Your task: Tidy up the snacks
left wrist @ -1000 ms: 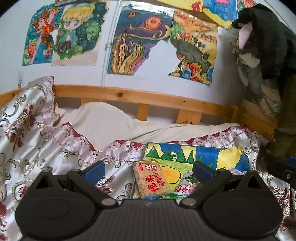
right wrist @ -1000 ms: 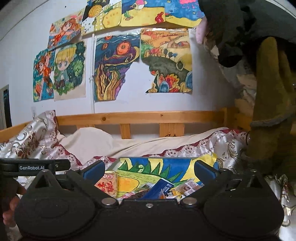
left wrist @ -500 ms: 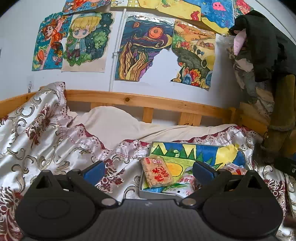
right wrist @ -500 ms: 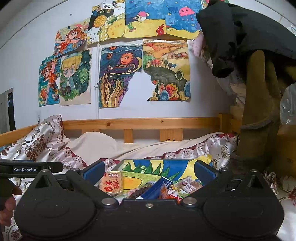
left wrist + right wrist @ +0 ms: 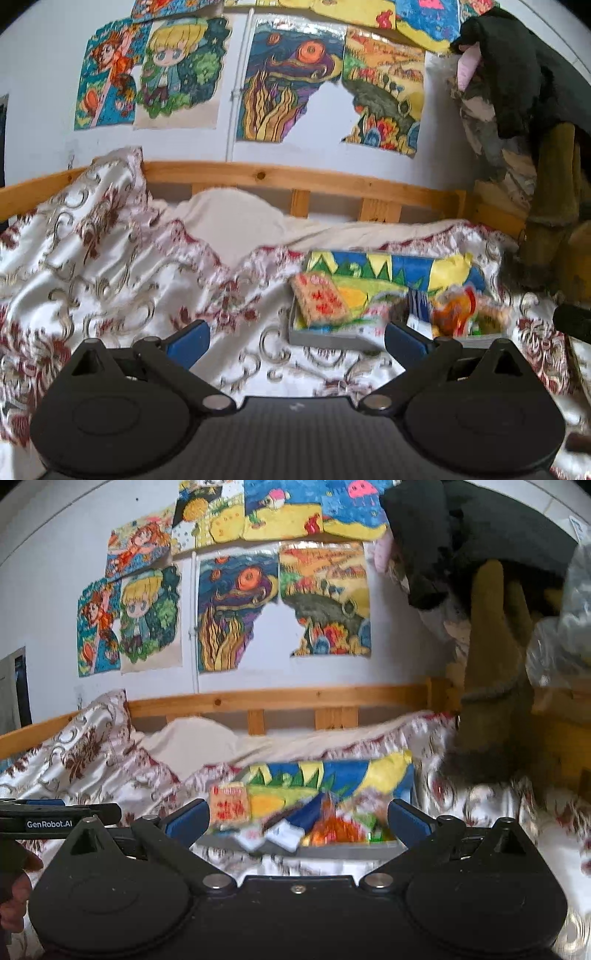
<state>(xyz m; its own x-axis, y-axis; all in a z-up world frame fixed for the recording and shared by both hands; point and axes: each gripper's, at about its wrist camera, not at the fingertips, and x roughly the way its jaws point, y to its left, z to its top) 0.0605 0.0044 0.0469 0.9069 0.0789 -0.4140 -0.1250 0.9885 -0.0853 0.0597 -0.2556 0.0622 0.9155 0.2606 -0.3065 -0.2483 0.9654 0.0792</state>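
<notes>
Both tools idle: left gripper (image 5: 293,334) and right gripper (image 5: 298,816) have jaws spread wide, nothing between the blue pads, each hovering short of the shallow box (image 5: 325,338) on the patterned bedspread (image 5: 110,280). Snacks are all in that box: the rice cracker pack (image 5: 319,299) lies flat at its left end, clear of the rest, while the orange packet (image 5: 327,825) and the blue-and-white packs (image 5: 295,825) are heaped together toward the right. Probably the flat one counts as sorted and the heap is what's left. Wide jaws fit an approach, not a carry. Motion blur hides the smaller wrappers, so I can't count them.
</notes>
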